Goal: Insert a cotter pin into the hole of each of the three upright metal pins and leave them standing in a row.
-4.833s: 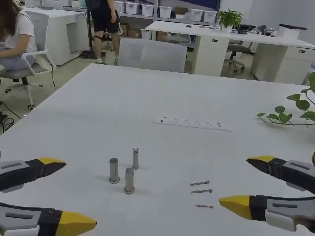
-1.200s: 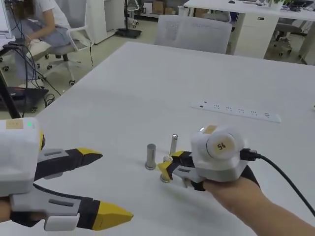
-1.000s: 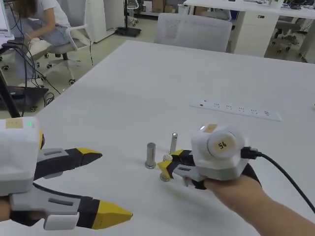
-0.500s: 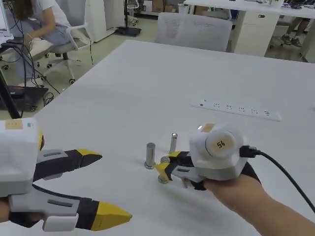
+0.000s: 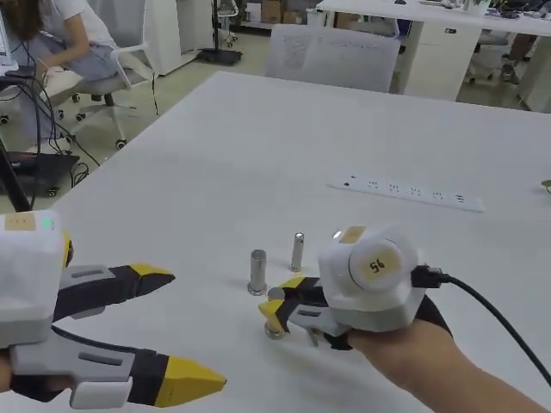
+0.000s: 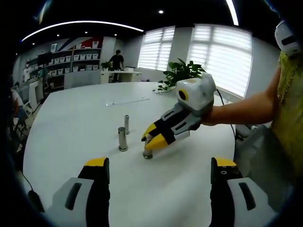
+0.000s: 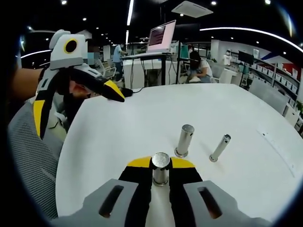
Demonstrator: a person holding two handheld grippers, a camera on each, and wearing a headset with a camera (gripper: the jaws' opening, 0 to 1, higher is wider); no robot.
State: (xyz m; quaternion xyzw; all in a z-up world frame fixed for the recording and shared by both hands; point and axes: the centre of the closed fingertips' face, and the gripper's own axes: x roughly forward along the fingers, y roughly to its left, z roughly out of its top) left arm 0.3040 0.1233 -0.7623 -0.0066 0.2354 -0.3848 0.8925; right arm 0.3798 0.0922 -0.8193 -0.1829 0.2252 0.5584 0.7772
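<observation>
right gripper (image 5: 274, 317): clenching on the nearest metal pin (image 7: 161, 172), its yellow-tipped jaws pressing the shaft from both sides just under the cap; a hand (image 5: 400, 342) is holding it low over the table (image 5: 215, 155).
nearest metal pin: standing upright on the table at the front of the group, base touching the surface.
left gripper (image 5: 185, 327): hanging released, jaws spread wide with nothing between them, at the table's front left, well apart from the pins.
second pin (image 5: 257, 272): standing upright just behind the gripped one, not touching it.
third pin (image 5: 298, 252): standing further back, to the right of the second pin.
power strip (image 5: 405, 193): lying flat well beyond the pins.
background: a person (image 5: 77, 34) is sitting on an office chair (image 5: 95, 86) off the table's left side.
</observation>
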